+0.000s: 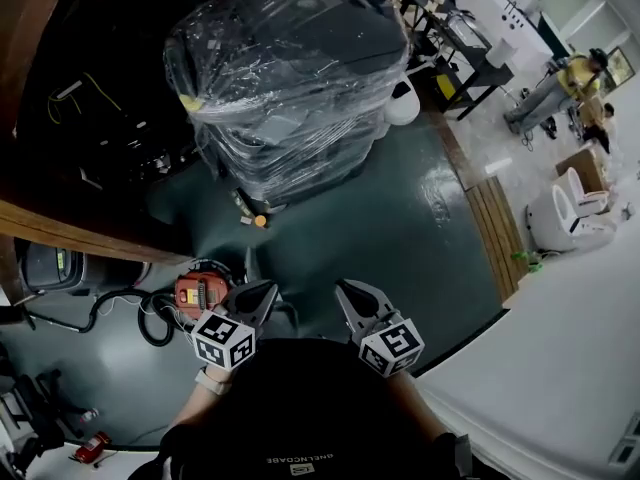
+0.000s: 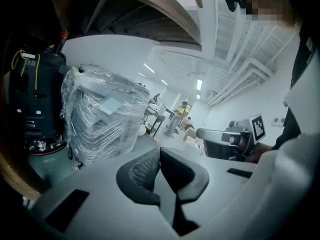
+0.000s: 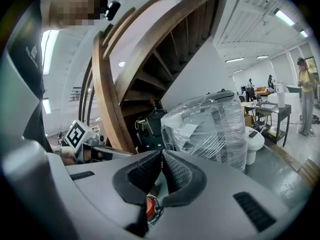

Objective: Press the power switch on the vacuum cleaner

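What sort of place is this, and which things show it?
Probably an open workshop or storage hall: a plastic-wrapped stack stands on the floor, work tables beyond, and a red vacuum cleaner nearby.

black top (image 1: 300,418), grey left hand-held gripper (image 1: 264,294), grey right hand-held gripper (image 1: 346,290)

Open-plan lab/office hall, and this is the storage corner under its stair. Evidence:
- film-wrapped stack (image 1: 290,78) of equipment at 12 o'clock, on a dark green floor (image 1: 410,238)
- curved wooden staircase (image 3: 107,84) overhead at 10 o'clock, with a black machine (image 2: 35,94) with a yellow cable parked beneath it
- red vacuum cleaner (image 1: 200,293) with hose on the floor at 8 o'clock
- at 2 o'clock: black work surfaces (image 1: 470,63), people standing (image 1: 575,78), a cardboard box (image 1: 585,163), white fixtures (image 1: 565,216) on a pale floor (image 1: 570,348)
- high white ceiling with strip lights (image 3: 285,16)
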`<state>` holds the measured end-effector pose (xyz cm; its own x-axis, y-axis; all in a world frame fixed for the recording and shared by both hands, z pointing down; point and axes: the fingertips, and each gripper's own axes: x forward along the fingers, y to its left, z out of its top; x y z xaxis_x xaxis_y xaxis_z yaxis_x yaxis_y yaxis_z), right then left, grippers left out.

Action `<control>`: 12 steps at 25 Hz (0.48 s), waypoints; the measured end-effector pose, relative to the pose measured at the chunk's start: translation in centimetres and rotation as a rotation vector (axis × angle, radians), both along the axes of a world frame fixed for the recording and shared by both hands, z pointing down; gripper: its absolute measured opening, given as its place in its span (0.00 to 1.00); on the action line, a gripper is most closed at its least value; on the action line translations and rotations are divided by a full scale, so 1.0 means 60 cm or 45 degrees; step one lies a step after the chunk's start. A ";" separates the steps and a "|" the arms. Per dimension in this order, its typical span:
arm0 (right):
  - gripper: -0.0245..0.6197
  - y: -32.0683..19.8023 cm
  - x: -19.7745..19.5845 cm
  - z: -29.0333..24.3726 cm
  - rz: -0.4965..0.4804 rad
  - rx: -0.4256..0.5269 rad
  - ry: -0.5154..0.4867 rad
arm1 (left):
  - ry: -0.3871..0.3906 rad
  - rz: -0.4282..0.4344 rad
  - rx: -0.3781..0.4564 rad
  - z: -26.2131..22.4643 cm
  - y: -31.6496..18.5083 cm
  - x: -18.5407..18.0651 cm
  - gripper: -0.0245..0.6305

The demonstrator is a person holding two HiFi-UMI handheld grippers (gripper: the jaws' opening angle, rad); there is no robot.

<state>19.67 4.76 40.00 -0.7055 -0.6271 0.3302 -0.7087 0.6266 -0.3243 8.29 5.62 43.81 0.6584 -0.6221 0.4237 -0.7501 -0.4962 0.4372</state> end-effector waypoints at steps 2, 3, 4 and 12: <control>0.08 -0.039 -0.022 -0.001 -0.019 0.001 0.001 | -0.009 -0.017 0.009 -0.002 -0.031 -0.026 0.06; 0.08 -0.054 -0.033 0.000 -0.036 0.000 0.004 | -0.014 -0.032 0.008 -0.003 -0.042 -0.039 0.06; 0.08 -0.068 -0.045 0.000 -0.059 -0.001 0.007 | -0.019 -0.053 0.006 -0.002 -0.052 -0.053 0.06; 0.08 -0.155 -0.103 -0.006 -0.265 -0.005 0.051 | -0.036 -0.252 -0.025 0.008 -0.099 -0.124 0.06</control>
